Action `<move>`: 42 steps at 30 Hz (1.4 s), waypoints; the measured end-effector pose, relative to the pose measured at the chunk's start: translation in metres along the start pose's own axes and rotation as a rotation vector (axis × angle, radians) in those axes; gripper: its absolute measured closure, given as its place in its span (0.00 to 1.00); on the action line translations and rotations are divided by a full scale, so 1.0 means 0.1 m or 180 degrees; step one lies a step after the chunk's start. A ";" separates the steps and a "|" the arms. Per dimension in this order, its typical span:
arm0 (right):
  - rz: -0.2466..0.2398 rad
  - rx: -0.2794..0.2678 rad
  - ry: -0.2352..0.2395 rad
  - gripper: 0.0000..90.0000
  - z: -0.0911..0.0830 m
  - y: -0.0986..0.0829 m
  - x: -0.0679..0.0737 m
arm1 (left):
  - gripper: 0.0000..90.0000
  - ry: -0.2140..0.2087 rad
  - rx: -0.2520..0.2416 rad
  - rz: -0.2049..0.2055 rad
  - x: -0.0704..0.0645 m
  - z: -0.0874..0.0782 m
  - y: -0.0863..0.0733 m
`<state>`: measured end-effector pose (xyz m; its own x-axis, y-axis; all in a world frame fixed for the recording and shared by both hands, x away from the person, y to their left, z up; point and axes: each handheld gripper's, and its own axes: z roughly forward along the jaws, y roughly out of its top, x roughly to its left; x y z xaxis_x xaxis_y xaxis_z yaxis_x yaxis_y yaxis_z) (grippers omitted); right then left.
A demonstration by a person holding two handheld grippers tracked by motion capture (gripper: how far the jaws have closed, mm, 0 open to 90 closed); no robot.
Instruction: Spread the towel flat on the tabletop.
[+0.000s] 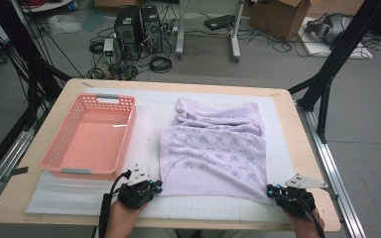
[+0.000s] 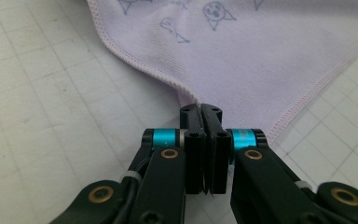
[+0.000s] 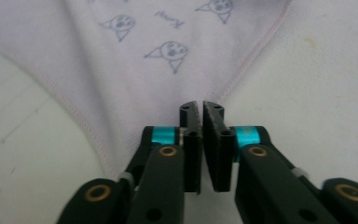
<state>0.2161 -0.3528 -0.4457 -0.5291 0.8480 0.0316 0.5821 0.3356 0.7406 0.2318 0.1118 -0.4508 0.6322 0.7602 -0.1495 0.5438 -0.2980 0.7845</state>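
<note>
1. Two tongs, near edge: left tongs (image 1: pixel 155 187) and right tongs (image 1: pixel 273 190), each pinching a near corner of the towel (image 1: pixel 213 153); jaws pressed together on the hem.
2. Towel: lilac, printed, lies mid-tabletop (image 1: pixel 297 144), far end rumpled.
3. Step, est.: corners gripped, fold about to begin. Next move needs both corners lifted level & carried fwd.
4. Basket (image 1: pixel 59 148): pink, just left of towel, apart; no obstruction.
</note>
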 end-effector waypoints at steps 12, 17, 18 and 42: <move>0.0095 -0.0021 0.0093 0.98 -0.30 -0.16 -0.02 | 0.97 -0.0181 -0.0011 -0.0020 -0.10 -0.31 -0.18; 0.0164 -0.0061 0.0093 0.86 -0.33 -0.18 -0.01 | 0.96 -0.0193 -0.0083 -0.0048 -0.11 -0.33 -0.21; 0.0200 -0.0117 0.0112 0.82 -0.34 -0.18 -0.02 | 0.93 -0.0194 -0.0128 -0.0060 -0.10 -0.33 -0.21; -0.0044 0.0038 0.0164 0.95 -0.13 -0.14 0.22 | 0.92 0.0027 -0.0043 0.0257 -0.17 0.04 -0.02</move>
<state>0.1881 -0.3440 -0.4464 -0.5681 0.8210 0.0560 0.5816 0.3524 0.7332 0.2222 0.0976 -0.4524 0.6690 0.7389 -0.0802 0.4836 -0.3507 0.8020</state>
